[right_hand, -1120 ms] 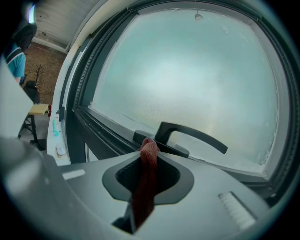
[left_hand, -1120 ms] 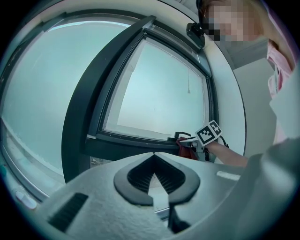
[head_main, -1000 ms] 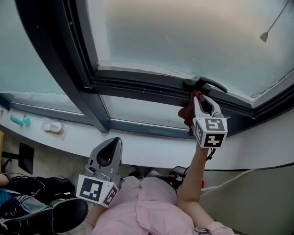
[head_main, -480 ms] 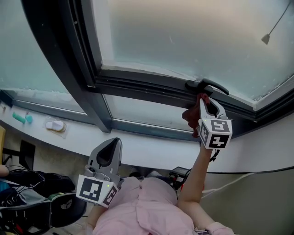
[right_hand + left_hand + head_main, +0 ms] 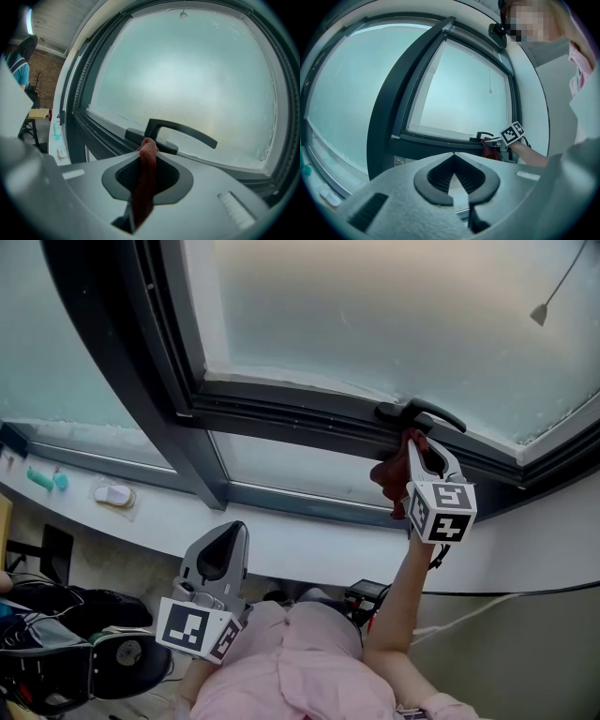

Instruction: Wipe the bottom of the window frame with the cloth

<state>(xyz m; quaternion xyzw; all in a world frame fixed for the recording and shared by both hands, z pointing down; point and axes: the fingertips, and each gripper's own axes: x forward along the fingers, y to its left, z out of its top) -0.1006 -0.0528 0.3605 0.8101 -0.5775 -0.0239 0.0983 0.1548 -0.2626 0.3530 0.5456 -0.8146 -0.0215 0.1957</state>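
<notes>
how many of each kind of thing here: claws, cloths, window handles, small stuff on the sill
claws: 2, left claw and right claw
cloth: 1
window handle: 1
small things on the sill: 2, teal thing and white thing
total: 6

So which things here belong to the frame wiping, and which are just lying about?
In the job: red cloth, clamped in the right gripper; bottom of the window frame.
Lying about: left gripper, shut and empty; window handle; small white object and teal item on the sill; cord pull.
</notes>
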